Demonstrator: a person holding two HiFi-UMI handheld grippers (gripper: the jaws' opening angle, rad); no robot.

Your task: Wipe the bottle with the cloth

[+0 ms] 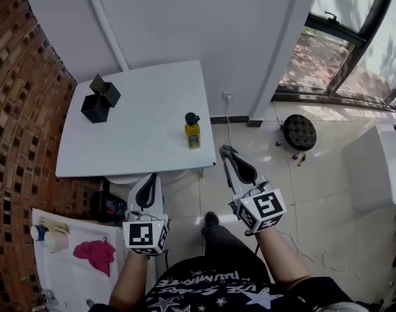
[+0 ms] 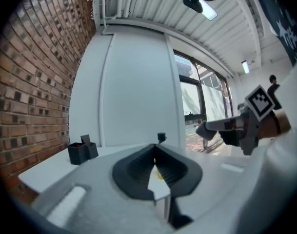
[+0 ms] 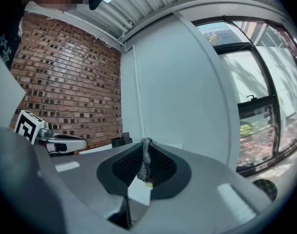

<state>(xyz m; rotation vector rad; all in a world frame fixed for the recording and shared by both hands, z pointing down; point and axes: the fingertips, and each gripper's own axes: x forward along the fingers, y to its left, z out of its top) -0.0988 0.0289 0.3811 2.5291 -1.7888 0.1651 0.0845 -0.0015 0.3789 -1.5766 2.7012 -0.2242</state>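
The room had a brick wall (image 1: 19, 116) on the left, a white wall behind, a window (image 1: 354, 51) on the right and a pale tiled floor (image 1: 315, 194). Nearest, the person's forearms reached forward with both tools held about level, short of the tabletop (image 1: 136, 145). The left claw (image 1: 151, 177) was fully closed with nothing between its jaws. The right claw (image 1: 227, 155) was clamped on a narrow fold of grey cloth (image 3: 145, 162), which stood up between the ribbed pads in the right gripper view. A low white surface (image 1: 67, 278) at the lower left carried a pink rag (image 1: 95, 252), untouched. Beyond the claws, the bottle (image 1: 192, 130), yellow with a black cap, stood upright near the front right corner of the tabletop, well apart from both claws, though the right one was the closer. Farther back on the left sat two black boxes (image 1: 100, 99), clear of the bottle. By my reading, the cloth was already in hand and the approach to the bottle was the step under way; no wiping had begun. The next move probably called for carrying the cloth forward and left to the bottle's side. The left claw would have to open and steady the bottle, or it might tip or slide off the near edge under a rub.
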